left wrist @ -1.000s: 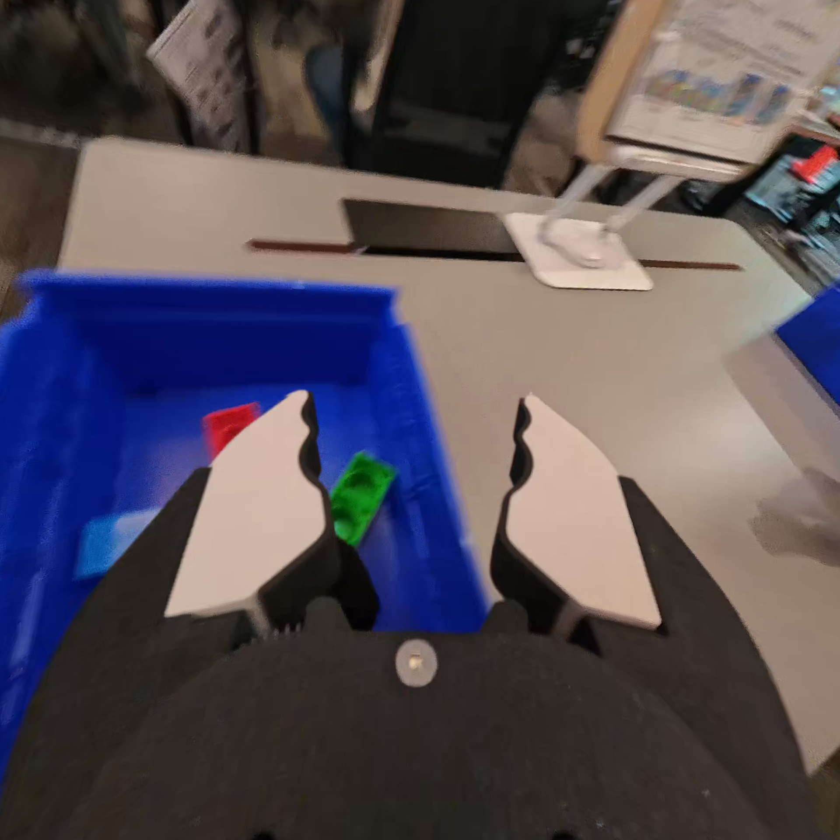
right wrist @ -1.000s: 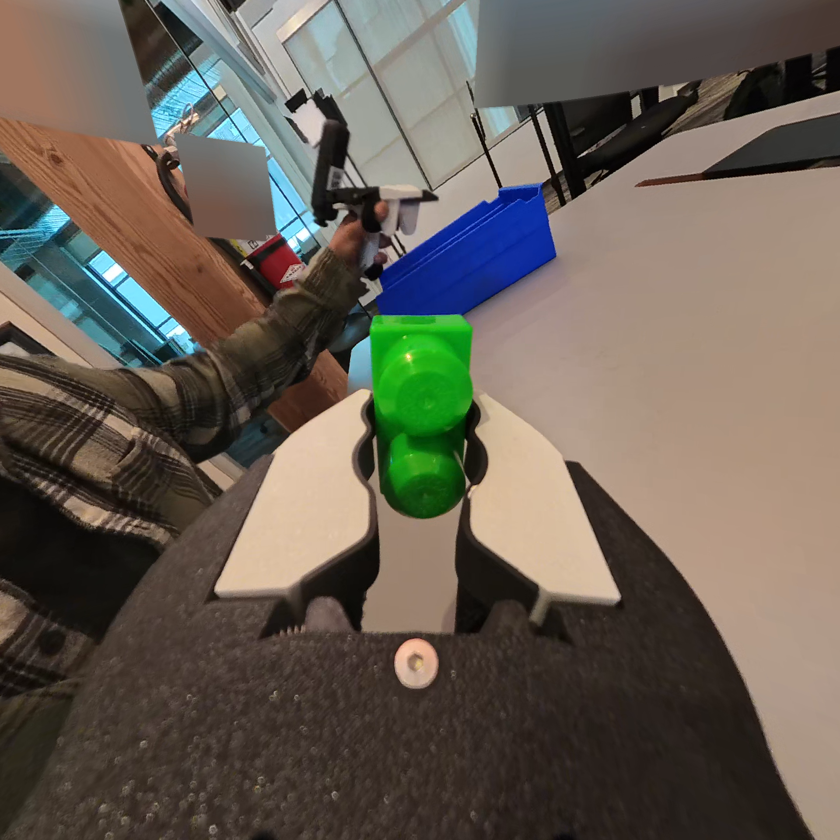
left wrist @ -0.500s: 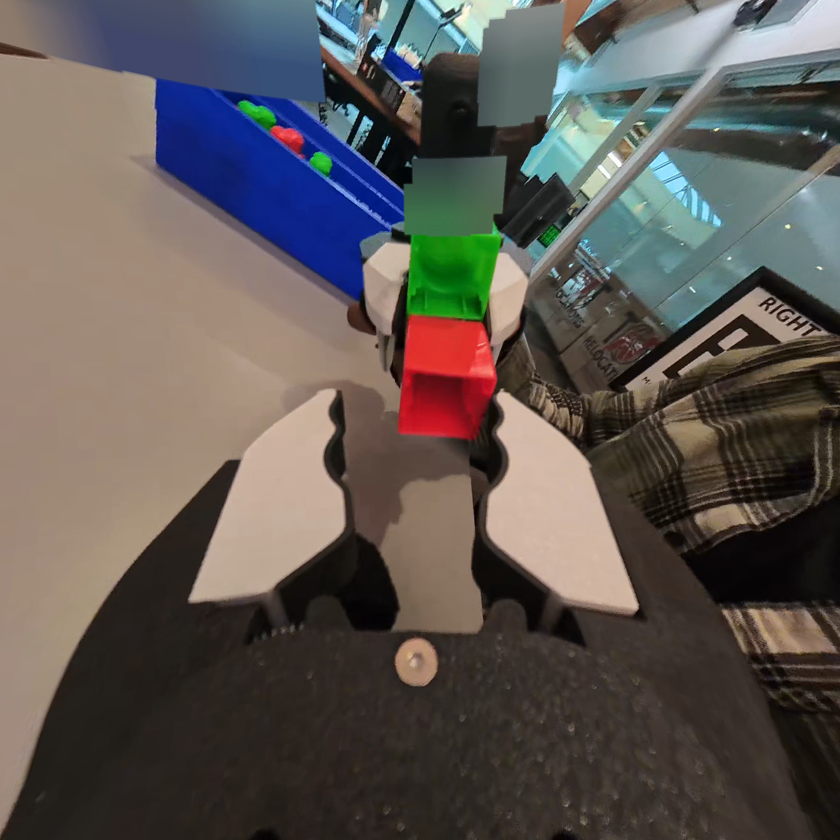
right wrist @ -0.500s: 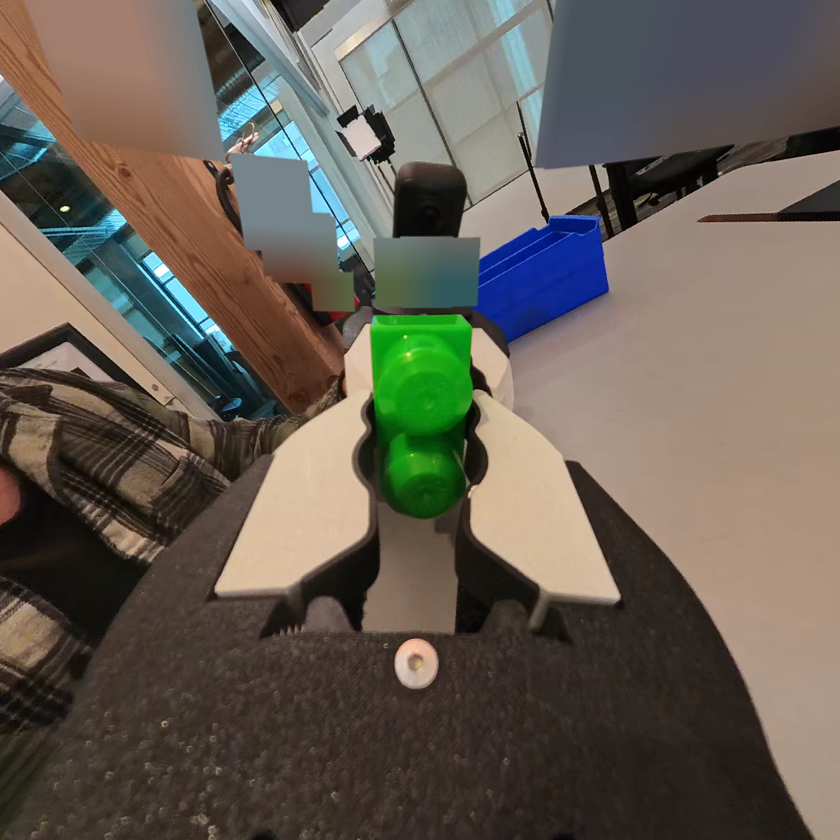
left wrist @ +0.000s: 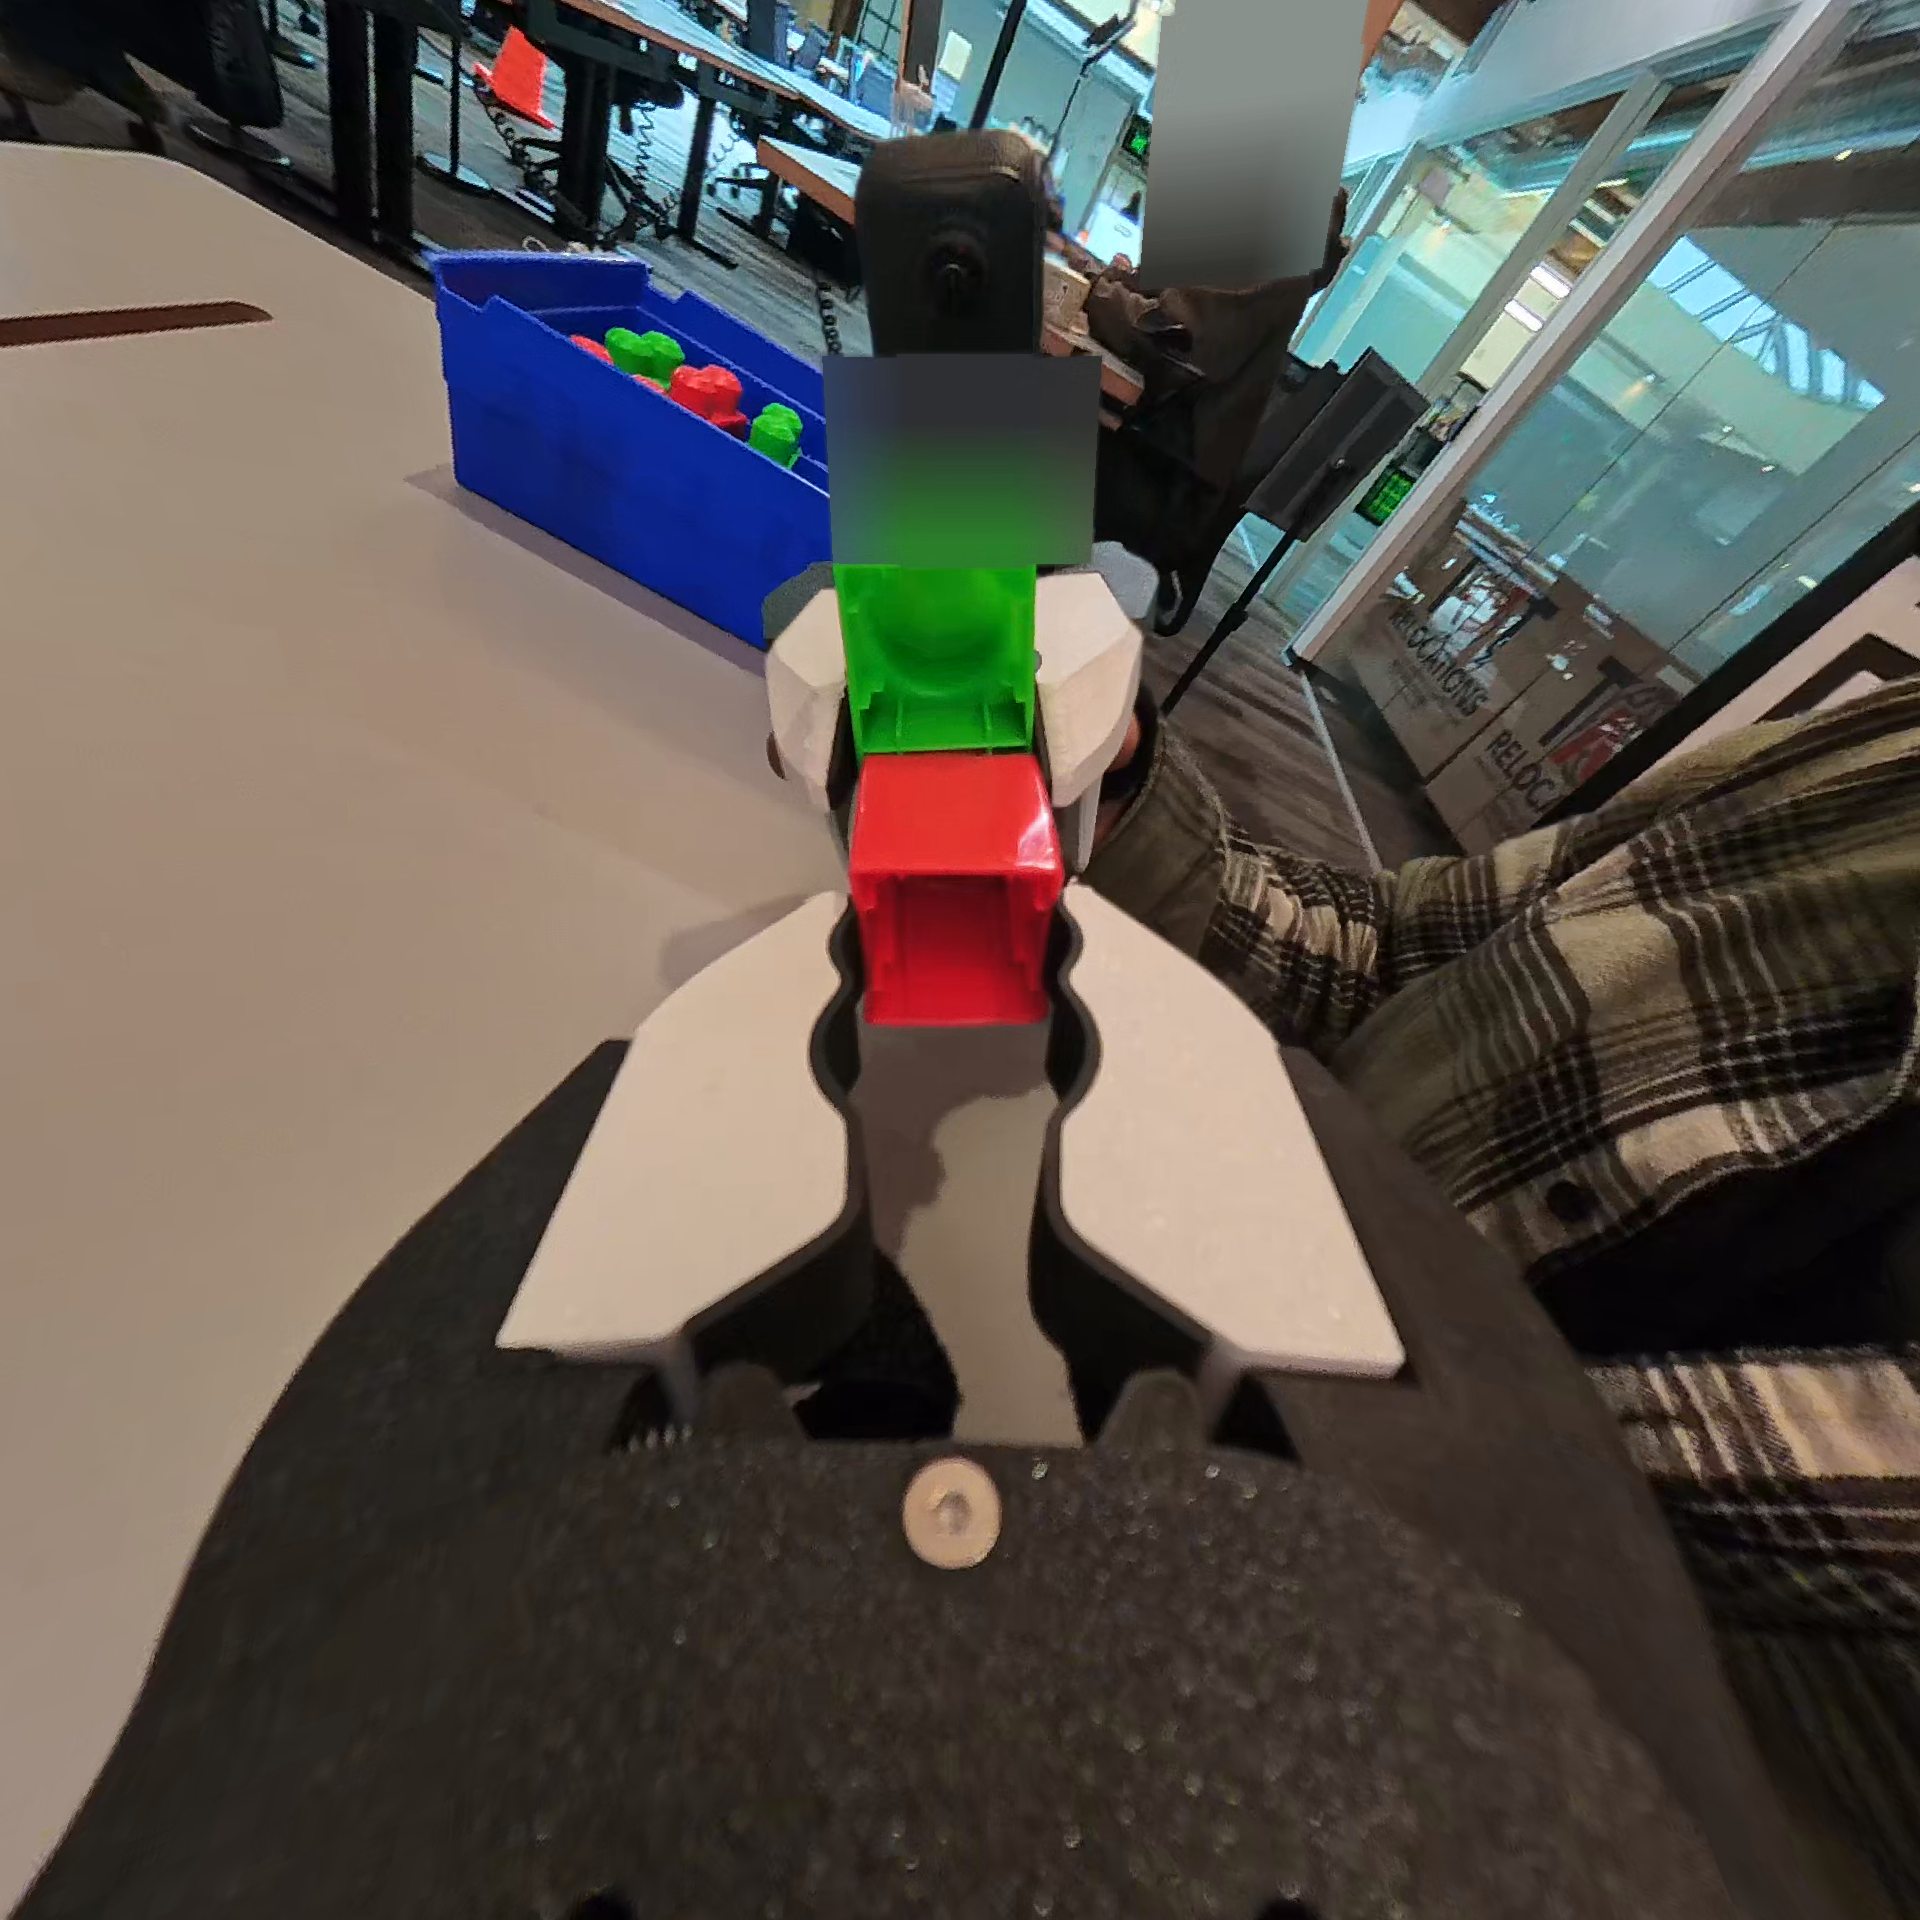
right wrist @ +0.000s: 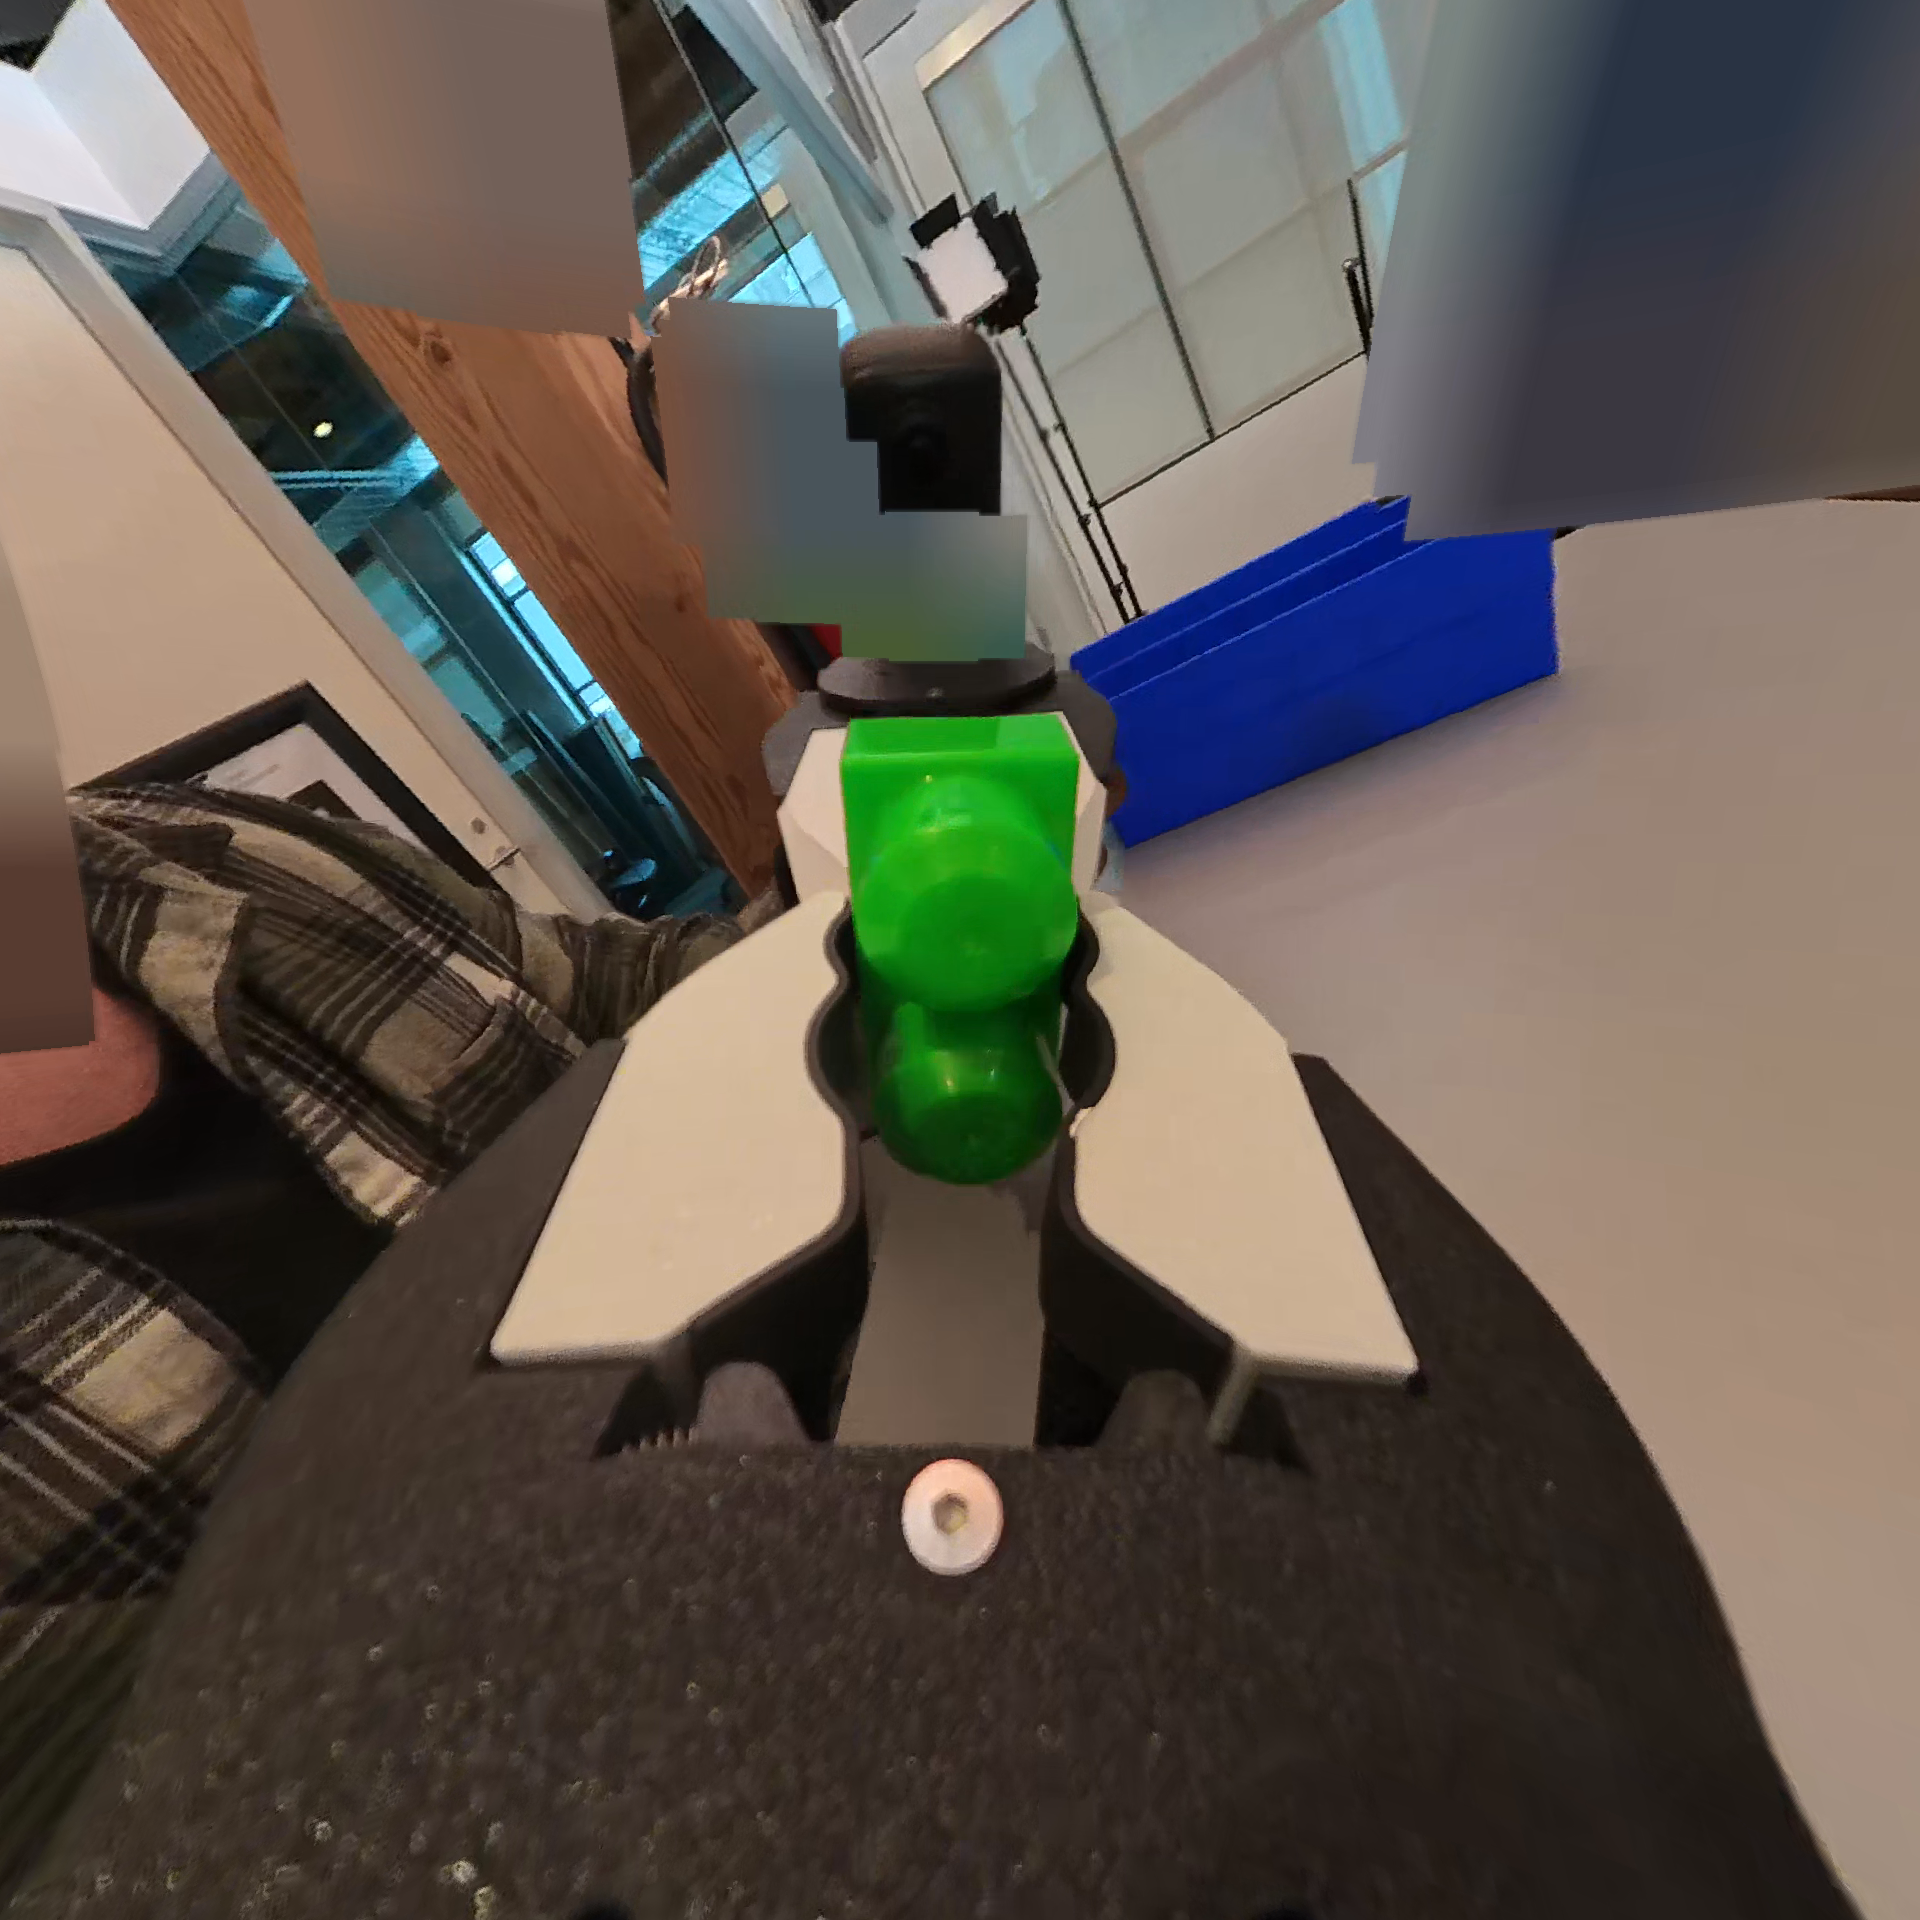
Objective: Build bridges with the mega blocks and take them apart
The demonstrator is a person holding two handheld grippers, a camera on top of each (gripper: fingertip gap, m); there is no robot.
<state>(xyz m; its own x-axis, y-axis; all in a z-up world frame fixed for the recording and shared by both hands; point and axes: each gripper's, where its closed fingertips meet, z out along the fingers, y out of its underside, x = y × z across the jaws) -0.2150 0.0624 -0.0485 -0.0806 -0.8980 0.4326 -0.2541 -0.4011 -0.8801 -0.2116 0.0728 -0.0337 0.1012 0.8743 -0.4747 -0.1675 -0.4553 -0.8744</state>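
In the left wrist view, the left gripper (left wrist: 951,935) fills the bottom half of the frame, its jaws closed narrow on a red block (left wrist: 951,894) held at the centre, hollow underside toward the camera. Just above it in the frame a green block (left wrist: 940,660) meets the red one end to end, gripped by the right gripper (left wrist: 951,675), which faces this way with its camera (left wrist: 951,260) standing over it. A plaid sleeve (left wrist: 1558,987) runs off to the right edge. The pale table (left wrist: 312,831) spreads over the left side. In the upper left, well behind the grippers, a blue bin (left wrist: 623,488) sits on the table; it holds a loose heap of red pieces (left wrist: 709,390) and green pieces (left wrist: 644,351), bunched along the far side.

In the right wrist view, the right gripper (right wrist: 956,1039) has its jaws clamped on the green block (right wrist: 961,914), studs toward the camera, at the frame's centre. Straight behind it the left gripper (right wrist: 945,758) shows only as white fingers either side of the block. A plaid sleeve (right wrist: 312,987) lies at the left. At the upper right a second blue bin (right wrist: 1320,665) stands on the table (right wrist: 1558,987); I cannot tell what is in it.
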